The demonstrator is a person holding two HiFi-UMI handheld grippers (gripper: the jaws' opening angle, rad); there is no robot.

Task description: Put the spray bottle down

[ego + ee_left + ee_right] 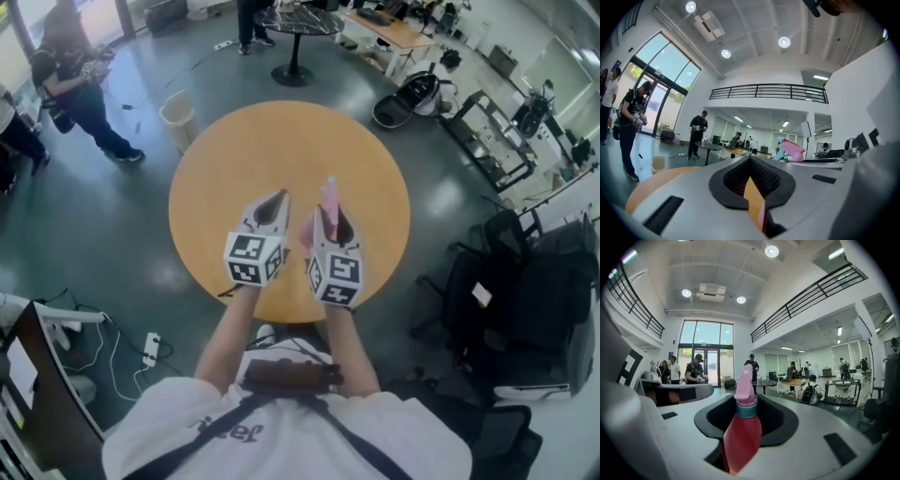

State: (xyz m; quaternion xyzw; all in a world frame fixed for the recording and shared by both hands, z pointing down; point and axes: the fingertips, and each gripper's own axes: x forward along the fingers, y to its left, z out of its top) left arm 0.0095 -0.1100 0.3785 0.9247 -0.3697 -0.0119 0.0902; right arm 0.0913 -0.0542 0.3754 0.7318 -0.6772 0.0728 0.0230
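A pink spray bottle (329,200) with a pale pink head and teal collar stands upright between the jaws of my right gripper (330,219), which is shut on its body. In the right gripper view the bottle (742,427) fills the gap and its head rises above the jaws. Both grippers hang over the near part of a round wooden table (281,141). My left gripper (271,208) is just left of the right one, its jaws together and holding nothing. In the left gripper view the bottle's head (793,150) shows to the right, past the jaws.
A pale waste bin (177,114) stands on the floor beyond the table's left edge. A small black round table (297,21) is farther back. Black office chairs (525,281) crowd the right side. People (80,84) stand at the far left. A power strip (150,349) lies at lower left.
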